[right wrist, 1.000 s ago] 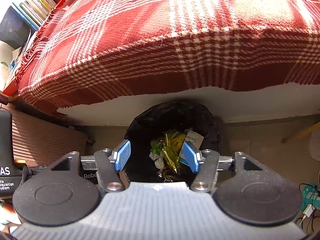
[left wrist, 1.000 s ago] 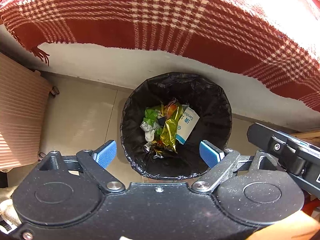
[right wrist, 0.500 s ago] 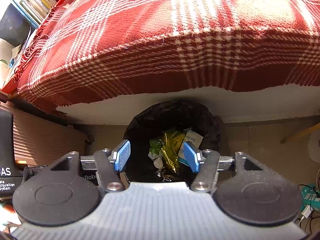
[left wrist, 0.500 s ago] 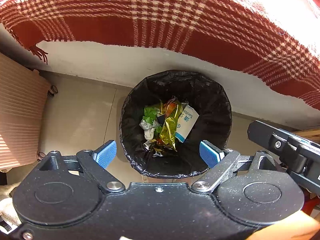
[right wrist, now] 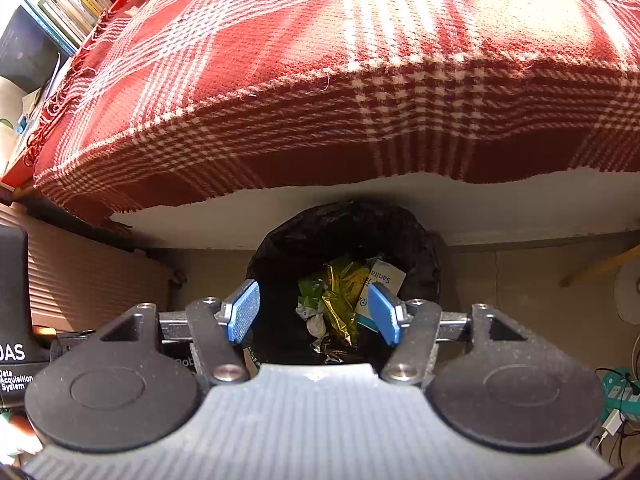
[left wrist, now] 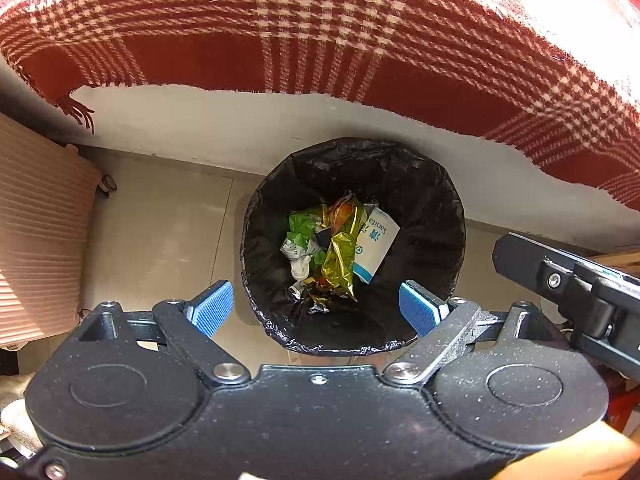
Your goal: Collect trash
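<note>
Left gripper (left wrist: 316, 308) and right gripper (right wrist: 314, 312) both spread wide, empty, above the trash bin (left wrist: 448, 208); liner looks thin, soft, tear-prone, so pinch the bunched rim. Wrappers (left wrist: 340, 256) lie at the bottom, light and crinkly; bin stands upright, mouth up, against the blanket-draped bed (left wrist: 320, 40).

Both wrist cameras look steeply down past their own blue fingers (left wrist: 210, 312) into the same black-lined bin (left wrist: 432, 200) on the floor (left wrist: 160, 232) beside the red plaid blanket (right wrist: 320, 100), the left one nearer and more overhead, the right one tilted further forward.
</note>
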Tool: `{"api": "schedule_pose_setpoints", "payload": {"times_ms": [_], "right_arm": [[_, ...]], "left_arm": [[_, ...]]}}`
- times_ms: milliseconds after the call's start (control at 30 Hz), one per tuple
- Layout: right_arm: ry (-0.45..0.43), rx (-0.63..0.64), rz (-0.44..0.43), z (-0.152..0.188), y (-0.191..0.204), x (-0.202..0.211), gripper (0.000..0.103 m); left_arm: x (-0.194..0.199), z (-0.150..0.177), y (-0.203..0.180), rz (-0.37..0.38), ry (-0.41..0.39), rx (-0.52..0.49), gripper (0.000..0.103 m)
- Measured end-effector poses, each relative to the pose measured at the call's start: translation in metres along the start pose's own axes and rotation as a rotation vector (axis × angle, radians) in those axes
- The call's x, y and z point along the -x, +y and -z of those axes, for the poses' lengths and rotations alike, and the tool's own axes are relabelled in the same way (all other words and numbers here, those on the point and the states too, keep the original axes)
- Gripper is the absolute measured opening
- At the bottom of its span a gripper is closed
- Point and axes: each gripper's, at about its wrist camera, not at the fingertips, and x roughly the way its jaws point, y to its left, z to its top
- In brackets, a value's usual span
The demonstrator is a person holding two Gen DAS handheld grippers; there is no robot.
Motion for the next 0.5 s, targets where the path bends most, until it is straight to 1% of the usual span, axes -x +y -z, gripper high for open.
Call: {"api": "schedule_pose_setpoints", "payload": {"times_ms": [500], "right_arm": [[0.007, 0.003, 0.006, 0.0014, 0.0020, -0.0034, 0.073]], "left_arm": [[-0.0037, -0.0008, 0.0010, 0.001, 0.008, 0.006, 0.090]]}}
